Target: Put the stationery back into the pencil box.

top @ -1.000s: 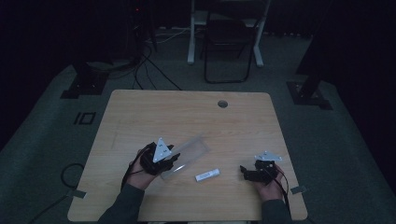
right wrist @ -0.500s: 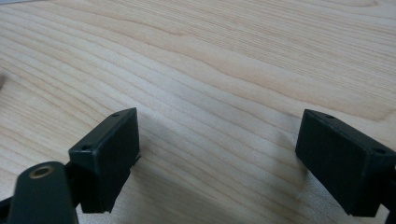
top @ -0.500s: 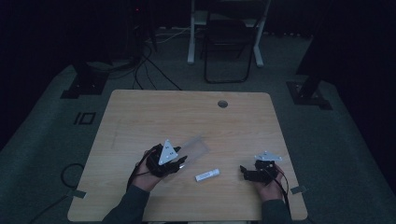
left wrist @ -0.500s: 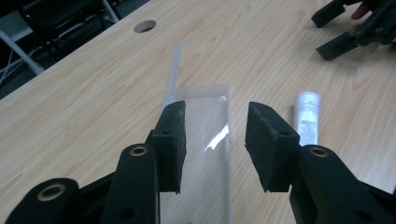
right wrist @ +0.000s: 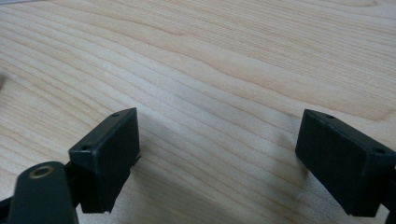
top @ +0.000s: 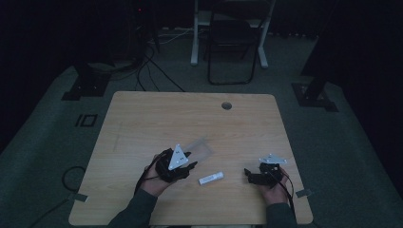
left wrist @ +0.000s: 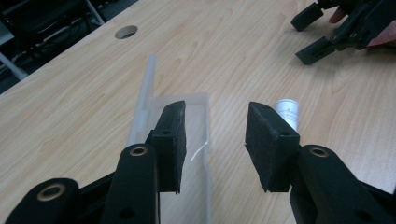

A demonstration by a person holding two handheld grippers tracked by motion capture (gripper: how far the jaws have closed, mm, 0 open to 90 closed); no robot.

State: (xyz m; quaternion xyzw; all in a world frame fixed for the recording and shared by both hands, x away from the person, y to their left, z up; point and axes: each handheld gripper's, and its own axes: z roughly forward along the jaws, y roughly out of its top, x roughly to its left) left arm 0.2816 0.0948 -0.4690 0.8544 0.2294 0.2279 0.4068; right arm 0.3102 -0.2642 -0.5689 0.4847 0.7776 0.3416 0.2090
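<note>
A clear flat plastic pouch (top: 200, 145) (left wrist: 198, 103) with a stiff strip along one edge lies on the wooden table (top: 190, 114). My left gripper (top: 190, 160) (left wrist: 215, 126) is open just above its near end, the left jaw over the pouch, nothing held. A small white tube (top: 211, 178) (left wrist: 287, 112) lies on the table just right of that gripper. My right gripper (top: 248, 175) (right wrist: 217, 144) is open wide, low over bare wood near the front right, pointing left toward the tube.
A round cable hole (top: 226, 105) (left wrist: 126, 31) sits near the table's far edge. Beyond the table stand a dark folding chair (top: 230, 47), stand legs and floor cables. The table's front edge is close behind both hands.
My left gripper has shifted a little to the right, closer over the pouch. The right gripper, tube and pouch have stayed put.
</note>
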